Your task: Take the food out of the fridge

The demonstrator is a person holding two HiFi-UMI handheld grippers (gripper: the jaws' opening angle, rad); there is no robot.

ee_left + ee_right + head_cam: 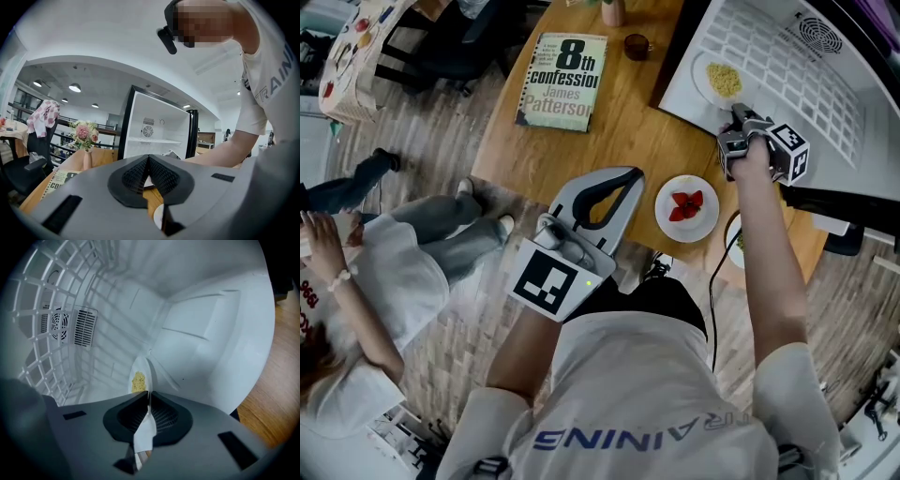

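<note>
The small white fridge (825,103) stands open at the table's far right. Inside it lies a white plate of yellow food (723,81). My right gripper (737,118) reaches in and is shut on that plate's near rim. In the right gripper view the plate (139,378) shows edge-on, its rim pinched between the pads at the gripper (148,401). My left gripper (623,180) hangs shut and empty over the table's near edge. In its own view the left gripper (148,161) points at the open fridge (157,133).
A plate of red food (687,208) sits on the wooden table (628,122), and another plate (734,242) is half hidden under my right arm. Further back lie a book (562,82) and a small brown cup (637,46). A person (375,272) sits at the left.
</note>
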